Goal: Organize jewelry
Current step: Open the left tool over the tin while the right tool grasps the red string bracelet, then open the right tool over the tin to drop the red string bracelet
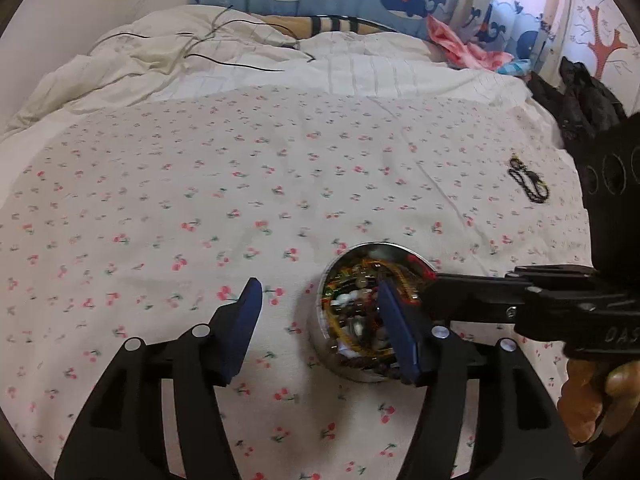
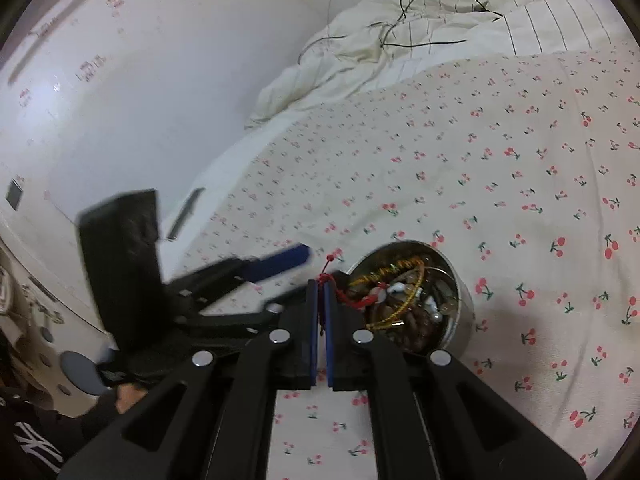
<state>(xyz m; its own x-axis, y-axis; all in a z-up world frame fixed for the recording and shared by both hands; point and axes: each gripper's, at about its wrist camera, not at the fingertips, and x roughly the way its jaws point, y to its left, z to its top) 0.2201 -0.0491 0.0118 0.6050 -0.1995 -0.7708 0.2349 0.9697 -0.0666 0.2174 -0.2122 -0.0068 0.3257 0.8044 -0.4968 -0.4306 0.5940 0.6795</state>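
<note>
A round metal tin [image 1: 320,344] full of tangled jewelry sits on the cherry-print bedsheet; it also shows in the right wrist view [image 2: 460,312]. My left gripper [image 1: 320,308] is open, its right finger at the tin's rim and its left finger on the sheet. My right gripper [image 2: 321,292] is shut on a red cord bracelet [image 2: 352,300] that trails from the tin's left edge. A black beaded bracelet [image 1: 528,180] lies on the sheet at the far right.
Rumpled white duvet [image 1: 224,52] with black cables lies at the bed's head. Black clothing [image 1: 576,96] and pink fabric [image 1: 460,44] sit at the right edge. A white wall [image 2: 120,100] borders the bed's left side.
</note>
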